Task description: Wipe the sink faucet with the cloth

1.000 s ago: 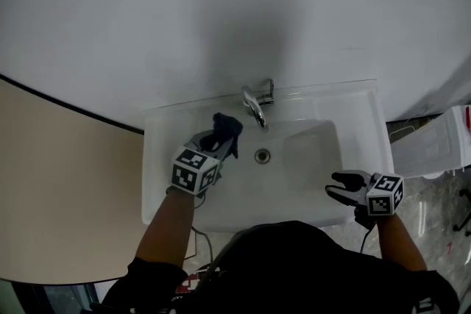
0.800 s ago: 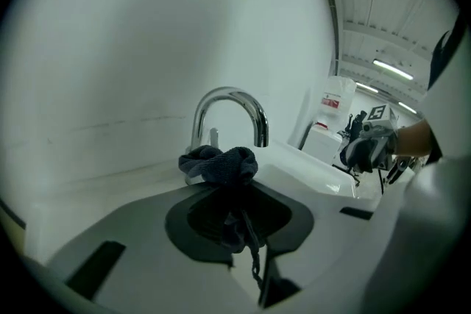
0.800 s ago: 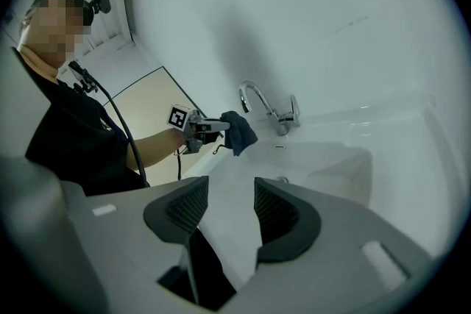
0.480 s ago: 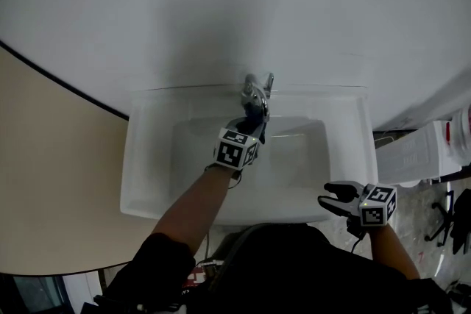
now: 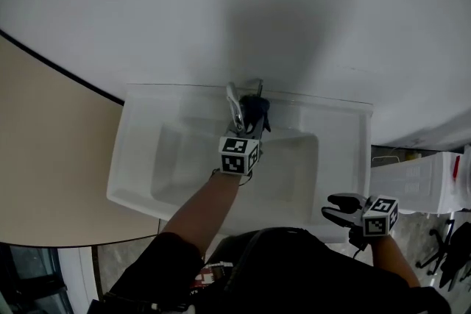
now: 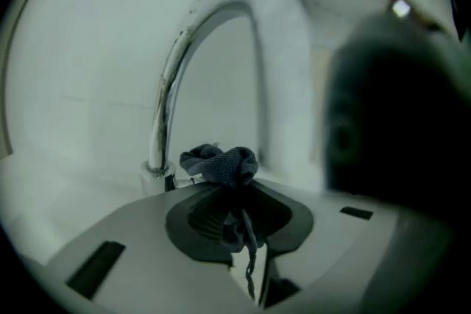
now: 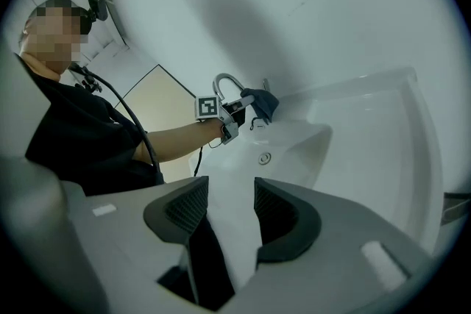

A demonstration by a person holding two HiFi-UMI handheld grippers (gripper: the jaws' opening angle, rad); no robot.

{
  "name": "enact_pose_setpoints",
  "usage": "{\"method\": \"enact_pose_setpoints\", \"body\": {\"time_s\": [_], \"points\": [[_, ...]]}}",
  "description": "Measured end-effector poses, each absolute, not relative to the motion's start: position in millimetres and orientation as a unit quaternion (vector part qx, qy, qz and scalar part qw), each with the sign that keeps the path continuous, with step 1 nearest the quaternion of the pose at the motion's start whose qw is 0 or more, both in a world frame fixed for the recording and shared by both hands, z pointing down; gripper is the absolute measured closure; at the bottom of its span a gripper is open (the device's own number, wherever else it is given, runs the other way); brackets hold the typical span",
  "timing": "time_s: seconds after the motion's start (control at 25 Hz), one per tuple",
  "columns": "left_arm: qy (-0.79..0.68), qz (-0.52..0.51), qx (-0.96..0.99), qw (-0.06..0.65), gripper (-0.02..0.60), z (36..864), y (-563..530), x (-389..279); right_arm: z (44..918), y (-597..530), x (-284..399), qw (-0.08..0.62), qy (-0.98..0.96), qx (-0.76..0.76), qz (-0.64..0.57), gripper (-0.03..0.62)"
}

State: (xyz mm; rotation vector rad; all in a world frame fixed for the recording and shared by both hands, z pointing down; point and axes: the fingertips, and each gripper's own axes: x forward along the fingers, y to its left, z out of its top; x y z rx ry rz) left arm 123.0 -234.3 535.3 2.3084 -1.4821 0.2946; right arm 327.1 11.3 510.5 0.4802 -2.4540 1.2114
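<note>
Two grippers were in view, and only one was doing the work. Nearest the person, the right gripper (image 5: pixel 329 207) hung at the front rim of the white sink (image 5: pixel 132 151), its jaws spread with nothing between them but bare basin beyond, so it looked idle. Farther in, the left gripper (image 6: pixel 235 213) reached across the basin toward the back ledge, its jaws pinched on the dark blue cloth (image 6: pixel 221 164), which bulged out past the pads as a small bunch with a loose thread hanging below. Just beyond that bunch and a little to its left stood the chrome faucet (image 6: pixel 173 84), its arched spout rising over the cloth. From the head view the cloth sat just right of the spout, at the foot of the white wall (image 5: pixel 257 11). Whether the fabric actually pressed on the metal could not be told. The step in hand appeared to be the wiping itself, around the faucet's base, with the arch above seemingly not yet reached. The next move probably called for keeping the pinch firm, pressing the bunch against the spout, and dragging it up along the curve without snagging the thread.
</note>
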Motion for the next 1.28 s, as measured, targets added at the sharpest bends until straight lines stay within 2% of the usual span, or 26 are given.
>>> {"method": "enact_pose_setpoints", "body": {"time_s": [0.12,0.32,0.52,0.8,1.28], "points": [[-0.535,0.116,0.808,0.216,0.518,550.2,-230.1,124.6,518.8,2.6,334.6,0.180,-0.867,0.154,0.438,0.407],[-0.525,0.137,0.812,0.216,0.518,569.1,-230.4,144.4,527.5,-2.1,332.7,0.182,-0.865,0.133,0.447,0.408],[-0.538,0.137,0.815,0.163,0.518,569.5,-254.7,138.1,534.2,4.6,331.7,0.187,-0.858,0.129,0.460,0.407],[-0.541,0.134,0.819,0.132,0.518,577.4,-272.4,137.4,546.5,21.3,340.0,0.202,-0.843,0.141,0.477,0.407],[-0.539,0.090,0.820,0.171,0.518,589.3,-292.9,160.3,553.4,30.0,342.5,0.208,-0.833,0.144,0.492,0.407]]}}
